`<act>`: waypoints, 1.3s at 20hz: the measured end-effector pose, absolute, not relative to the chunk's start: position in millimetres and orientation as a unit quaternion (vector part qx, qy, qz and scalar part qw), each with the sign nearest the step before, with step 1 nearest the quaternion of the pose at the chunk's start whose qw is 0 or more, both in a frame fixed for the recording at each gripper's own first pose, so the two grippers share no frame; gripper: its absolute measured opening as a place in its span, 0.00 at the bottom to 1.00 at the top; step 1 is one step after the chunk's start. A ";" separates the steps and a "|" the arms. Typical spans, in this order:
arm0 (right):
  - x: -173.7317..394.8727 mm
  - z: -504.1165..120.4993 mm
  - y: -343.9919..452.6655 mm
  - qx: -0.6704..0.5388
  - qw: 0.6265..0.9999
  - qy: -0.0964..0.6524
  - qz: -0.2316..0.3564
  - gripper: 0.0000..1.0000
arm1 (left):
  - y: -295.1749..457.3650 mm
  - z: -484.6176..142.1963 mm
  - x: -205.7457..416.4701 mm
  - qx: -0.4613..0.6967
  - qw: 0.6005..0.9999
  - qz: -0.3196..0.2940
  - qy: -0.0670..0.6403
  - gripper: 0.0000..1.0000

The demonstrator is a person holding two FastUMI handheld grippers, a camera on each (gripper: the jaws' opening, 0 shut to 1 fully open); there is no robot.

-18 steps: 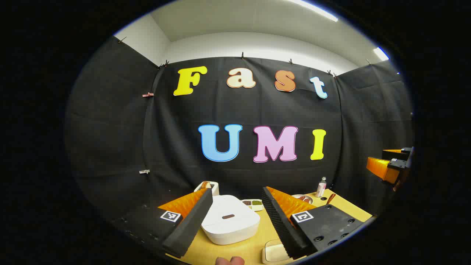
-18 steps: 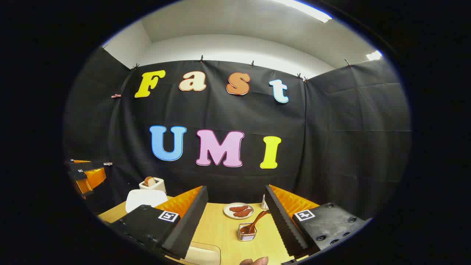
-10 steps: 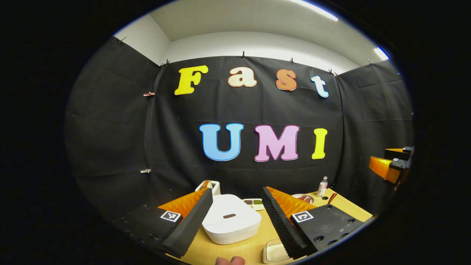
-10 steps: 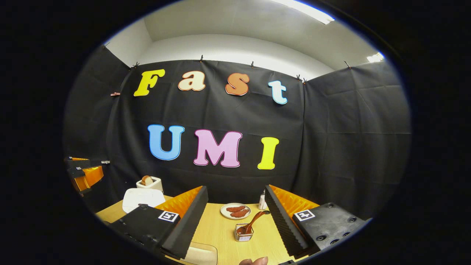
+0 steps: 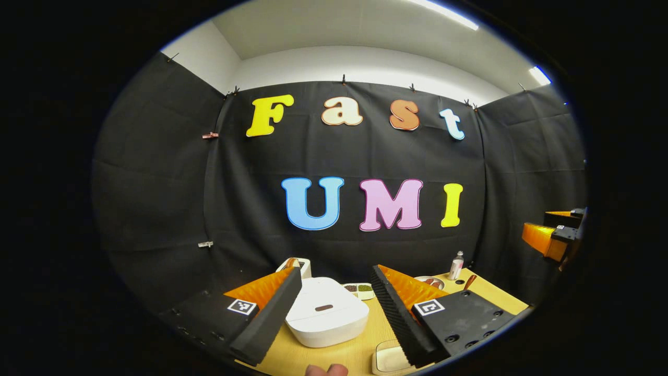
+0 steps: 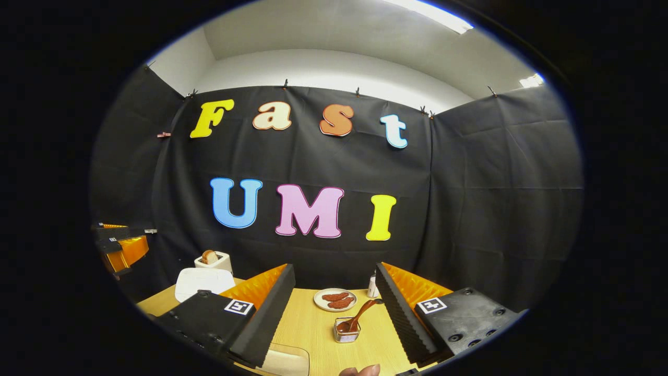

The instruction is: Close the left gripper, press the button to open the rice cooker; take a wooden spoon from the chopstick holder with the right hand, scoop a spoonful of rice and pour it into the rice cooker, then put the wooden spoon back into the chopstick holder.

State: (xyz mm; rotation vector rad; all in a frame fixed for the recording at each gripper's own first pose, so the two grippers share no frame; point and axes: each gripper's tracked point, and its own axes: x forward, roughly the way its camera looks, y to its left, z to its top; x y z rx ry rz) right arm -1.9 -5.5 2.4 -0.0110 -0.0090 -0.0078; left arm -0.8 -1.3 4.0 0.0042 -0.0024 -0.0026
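Nearby, toaster [image 5: 296, 265] behind lidded rice cooker [image 5: 326, 312], sauce bottle [image 5: 456, 265] beyond.

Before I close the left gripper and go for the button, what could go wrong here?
The left gripper hangs open above the closed rice cooker; pressing with open jaws could straddle its small button. Later, the wooden spoon leans in a light chopstick holder, which could tip when pulled.

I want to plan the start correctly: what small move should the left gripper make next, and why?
Probably shut the left gripper first: its fingers stand wide apart, above the white rounded rice cooker, whose lid is down and whose dark oval button looks untouched.
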 end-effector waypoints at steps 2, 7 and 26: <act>-1.6 1.9 -5.2 -0.008 1.000 -0.004 -0.003 0.98 | -0.7 3.8 -0.1 0.002 1.000 -0.001 -0.001 0.94; -0.6 1.7 -3.2 -0.013 1.000 -0.005 -0.002 0.98 | -5.3 2.4 1.9 0.003 1.000 -0.013 0.002 0.94; 12.0 -10.2 -10.2 -0.021 1.000 0.002 -0.010 0.98 | 27.0 -97.8 104.2 -0.100 0.976 -0.122 0.147 0.06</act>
